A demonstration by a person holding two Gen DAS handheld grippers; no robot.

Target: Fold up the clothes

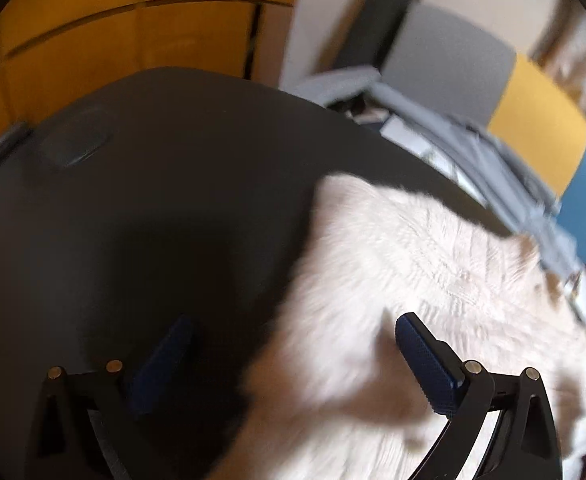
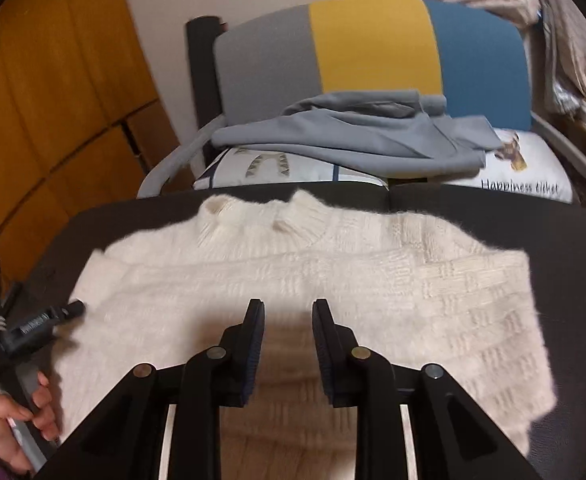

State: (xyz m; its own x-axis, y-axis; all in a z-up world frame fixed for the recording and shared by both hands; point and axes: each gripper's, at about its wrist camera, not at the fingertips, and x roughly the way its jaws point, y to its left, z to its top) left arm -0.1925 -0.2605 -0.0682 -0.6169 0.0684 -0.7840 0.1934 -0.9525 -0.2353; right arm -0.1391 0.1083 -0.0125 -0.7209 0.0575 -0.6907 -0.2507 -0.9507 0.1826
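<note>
A white fuzzy knit sweater lies flat on the dark table, its ribbed collar toward the far edge. My right gripper hovers over the sweater's near middle; its jaws stand a narrow gap apart with nothing pinched between them. In the left wrist view the sweater fills the right side, blurred. My left gripper is wide open over the sweater's left edge, one pad above the knit and the other above bare table. A hand holds that tool at the left of the right wrist view.
Behind the table stands a chair with a grey, yellow and blue back. A grey garment lies on printed cushions on its seat. Orange wooden cabinet fronts rise at the left. Bare table top lies left of the sweater.
</note>
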